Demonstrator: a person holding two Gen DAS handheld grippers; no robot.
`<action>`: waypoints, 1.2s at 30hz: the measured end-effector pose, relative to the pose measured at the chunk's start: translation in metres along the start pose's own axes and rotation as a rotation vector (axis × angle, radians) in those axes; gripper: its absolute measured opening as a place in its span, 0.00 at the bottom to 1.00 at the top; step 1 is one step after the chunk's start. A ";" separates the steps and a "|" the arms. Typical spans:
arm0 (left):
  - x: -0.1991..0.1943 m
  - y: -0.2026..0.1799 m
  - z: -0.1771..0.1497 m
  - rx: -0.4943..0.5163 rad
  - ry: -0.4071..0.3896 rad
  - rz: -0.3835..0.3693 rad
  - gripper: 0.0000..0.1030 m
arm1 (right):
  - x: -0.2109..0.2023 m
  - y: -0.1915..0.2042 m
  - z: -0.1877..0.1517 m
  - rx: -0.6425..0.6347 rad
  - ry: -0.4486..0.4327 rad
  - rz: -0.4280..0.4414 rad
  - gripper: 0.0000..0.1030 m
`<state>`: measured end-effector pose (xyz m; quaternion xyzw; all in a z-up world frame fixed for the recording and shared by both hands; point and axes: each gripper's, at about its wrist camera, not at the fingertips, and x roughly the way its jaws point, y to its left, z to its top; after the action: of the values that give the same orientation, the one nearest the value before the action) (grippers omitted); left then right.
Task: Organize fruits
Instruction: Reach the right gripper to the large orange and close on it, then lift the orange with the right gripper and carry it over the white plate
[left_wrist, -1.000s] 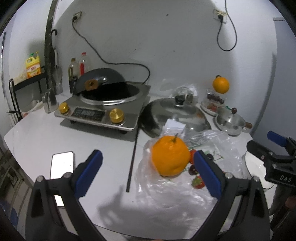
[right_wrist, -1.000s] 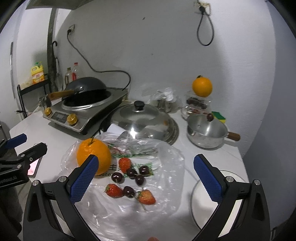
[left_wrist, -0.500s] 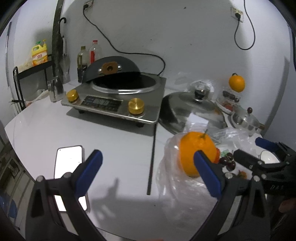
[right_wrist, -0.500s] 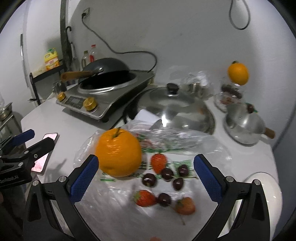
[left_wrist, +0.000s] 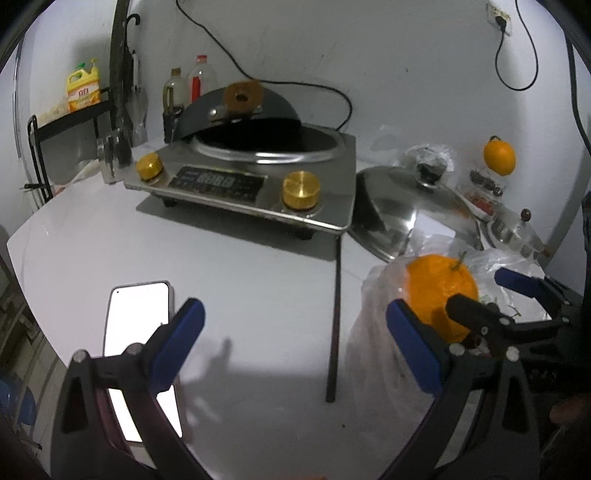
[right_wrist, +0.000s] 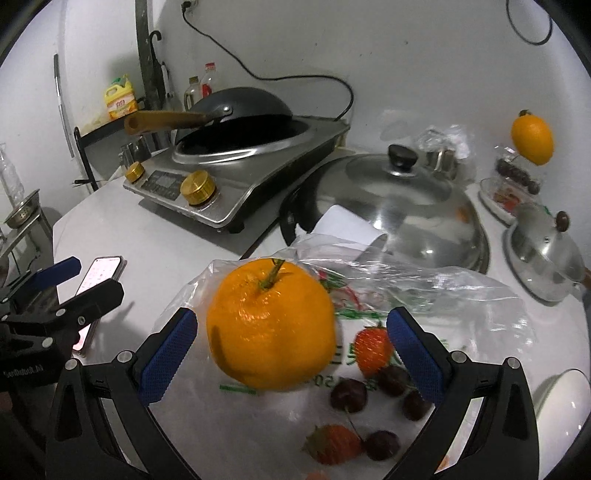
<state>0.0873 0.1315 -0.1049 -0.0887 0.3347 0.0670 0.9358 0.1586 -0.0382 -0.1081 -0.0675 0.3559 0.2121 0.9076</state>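
Observation:
A large orange with a green stem sits on a clear plastic bag on the white table. Strawberries and dark cherries lie on the bag to its right. My right gripper is open, its blue pads on either side of the orange, not touching it. In the left wrist view the orange is at right, with my right gripper around it. My left gripper is open and empty over bare table. A white plate shows at far right.
An induction cooker with a black wok stands at the back. A steel lid and a small steel pot sit behind the bag. A phone lies by my left gripper. Another orange tops containers at the back right.
My right gripper has moved forward and left, so the orange now lies between its pads. My left gripper has swung left, away from the orange, toward the phone.

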 end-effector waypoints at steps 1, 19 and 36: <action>0.002 0.000 0.000 -0.001 0.006 0.000 0.97 | 0.004 0.001 0.000 -0.001 0.004 0.003 1.00; 0.029 0.006 -0.005 -0.018 0.055 -0.010 0.97 | 0.051 0.003 -0.001 0.013 0.112 0.085 0.94; 0.007 -0.003 -0.007 -0.010 0.025 -0.020 0.97 | 0.021 0.000 -0.002 0.023 0.062 0.103 0.92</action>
<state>0.0887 0.1273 -0.1143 -0.0977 0.3450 0.0581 0.9317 0.1710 -0.0315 -0.1232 -0.0453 0.3894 0.2522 0.8847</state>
